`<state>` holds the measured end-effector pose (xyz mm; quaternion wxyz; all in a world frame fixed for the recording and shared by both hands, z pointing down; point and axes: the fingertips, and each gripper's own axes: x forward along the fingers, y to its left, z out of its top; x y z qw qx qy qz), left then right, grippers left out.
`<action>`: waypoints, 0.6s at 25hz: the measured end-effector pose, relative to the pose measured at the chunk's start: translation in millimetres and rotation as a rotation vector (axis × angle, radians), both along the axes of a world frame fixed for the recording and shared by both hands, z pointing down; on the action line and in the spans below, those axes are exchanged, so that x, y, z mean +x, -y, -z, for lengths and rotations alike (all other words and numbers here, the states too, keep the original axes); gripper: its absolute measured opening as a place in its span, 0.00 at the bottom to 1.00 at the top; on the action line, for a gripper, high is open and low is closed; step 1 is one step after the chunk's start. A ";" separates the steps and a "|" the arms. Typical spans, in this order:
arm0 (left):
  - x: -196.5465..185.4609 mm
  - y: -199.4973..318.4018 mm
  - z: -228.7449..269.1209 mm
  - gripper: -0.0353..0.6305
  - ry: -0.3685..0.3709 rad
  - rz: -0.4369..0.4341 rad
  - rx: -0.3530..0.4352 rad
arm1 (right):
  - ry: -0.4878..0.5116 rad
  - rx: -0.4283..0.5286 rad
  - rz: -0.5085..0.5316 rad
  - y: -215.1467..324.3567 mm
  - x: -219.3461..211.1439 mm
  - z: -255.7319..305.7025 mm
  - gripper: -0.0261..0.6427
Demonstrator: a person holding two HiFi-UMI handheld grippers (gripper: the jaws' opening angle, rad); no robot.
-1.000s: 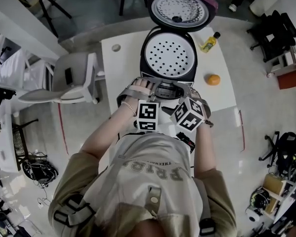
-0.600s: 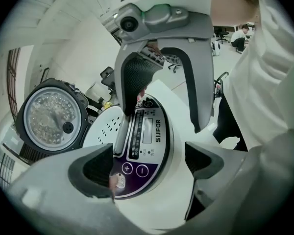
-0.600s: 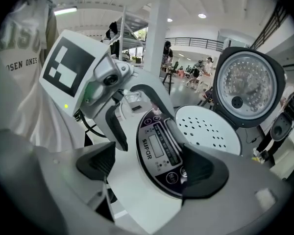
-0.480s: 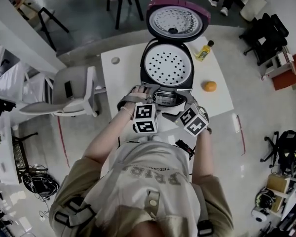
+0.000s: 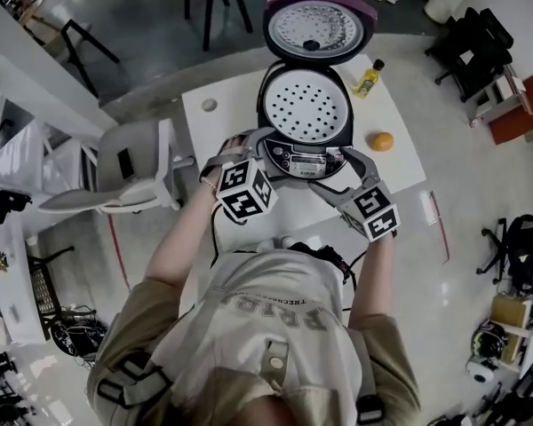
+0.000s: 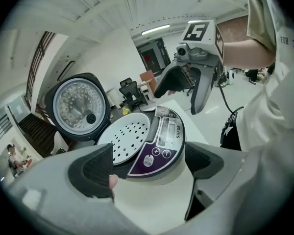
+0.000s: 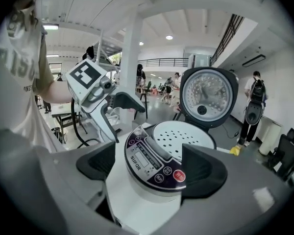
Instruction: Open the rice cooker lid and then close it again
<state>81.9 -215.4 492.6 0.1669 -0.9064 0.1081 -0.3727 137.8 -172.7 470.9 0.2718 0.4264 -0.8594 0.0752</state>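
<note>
**Head view.** The round black-and-white rice cooker point(image 5: 304, 114) stands toward the far edge of the white desk point(image 5: 218, 136), with its purple-rimmed lid point(image 5: 318, 27) upright and open. The left claw point(image 5: 244, 140) and right claw point(image 5: 355, 162) were close together at the cooker's front and have now risen and parted.

**Left gripper view.** The jaws are spread and pinch nothing.

**Right gripper view.** Likewise spread and empty.

Opening appears complete and closing remains.

On the rice cooker point(image 7: 152, 195), the control panel point(image 7: 154, 163) reads "SUFOR".
</note>
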 end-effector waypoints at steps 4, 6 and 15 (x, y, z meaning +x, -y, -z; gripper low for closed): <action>-3.6 8.0 19.7 0.76 -0.064 0.008 0.003 | 0.050 0.067 -0.069 4.5 11.4 19.6 0.67; -3.6 9.8 28.8 0.76 -0.095 0.010 0.001 | 0.065 0.084 -0.091 5.4 15.3 25.8 0.67; 0.5 35.8 48.4 0.76 -0.163 0.068 0.007 | 0.125 0.147 -0.134 20.1 32.9 49.8 0.67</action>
